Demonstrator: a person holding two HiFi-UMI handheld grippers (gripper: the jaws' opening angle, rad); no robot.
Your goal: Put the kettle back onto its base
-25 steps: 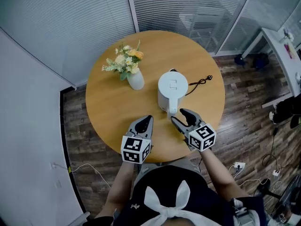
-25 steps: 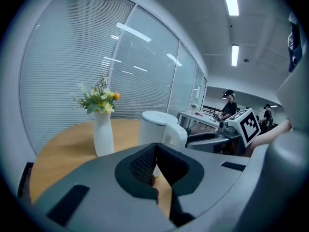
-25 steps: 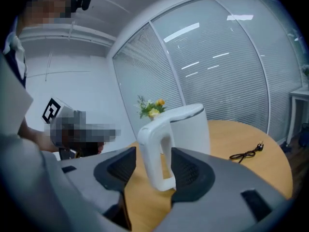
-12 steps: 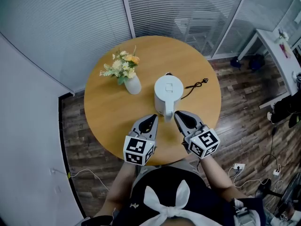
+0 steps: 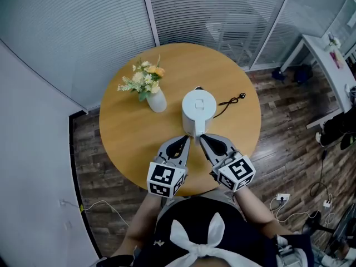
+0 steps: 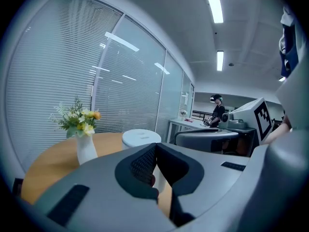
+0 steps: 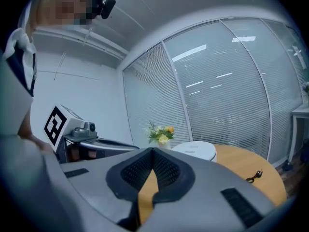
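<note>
Round table. Near table's middle: white kettle, upright, lid down. On table's left part: vase with flowers. Over table's near edge: left gripper and right gripper, jaws of each pressed together, gripping nothing. On table's right part: black cord.

Round wooden table: flower vase, white kettle, black cord on top.
</note>
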